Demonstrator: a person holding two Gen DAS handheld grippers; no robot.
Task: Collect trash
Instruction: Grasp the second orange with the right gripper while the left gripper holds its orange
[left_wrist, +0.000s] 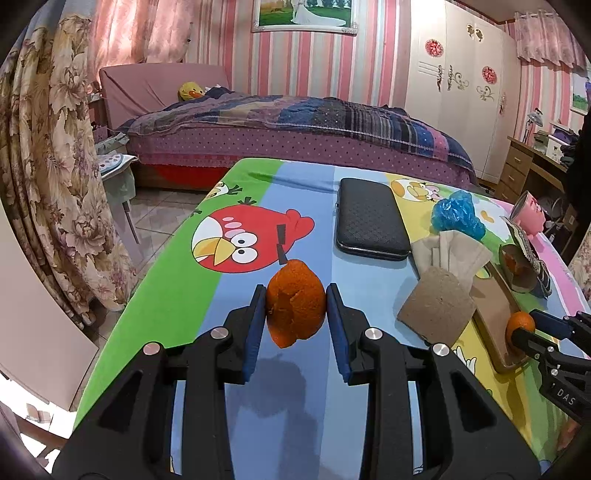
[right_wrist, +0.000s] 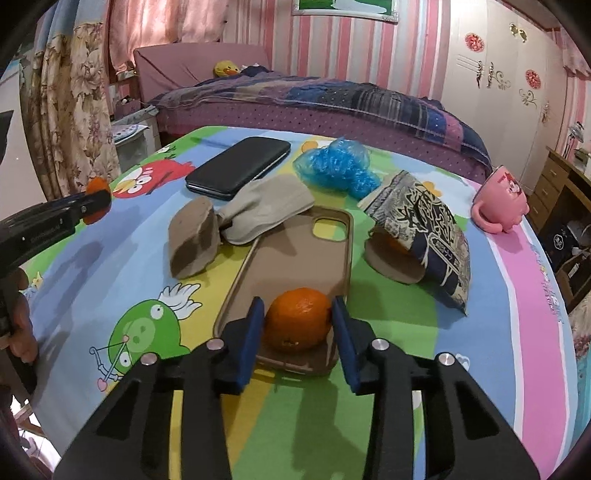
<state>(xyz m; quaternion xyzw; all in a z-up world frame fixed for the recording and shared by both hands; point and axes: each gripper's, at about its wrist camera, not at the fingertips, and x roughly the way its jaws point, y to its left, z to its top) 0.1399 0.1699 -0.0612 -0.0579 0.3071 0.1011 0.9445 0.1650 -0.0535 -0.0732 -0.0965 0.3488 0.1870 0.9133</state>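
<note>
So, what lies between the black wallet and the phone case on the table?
In the right wrist view, a beige cloth lies between the black wallet and the phone case, overlapping the case's far edge.

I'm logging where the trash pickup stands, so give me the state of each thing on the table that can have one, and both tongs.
Left tongs: shut on orange peel, lifted above the cloth.
Right tongs: shut on orange, which sits in the phone case.
Phone case: lying open side up, no phone in it.
Black wallet: closed, flat.
Pink mug: tipped on its side.
Blue plastic bag: crumpled.
Patterned pouch: lying partly over a brown piece.
</note>
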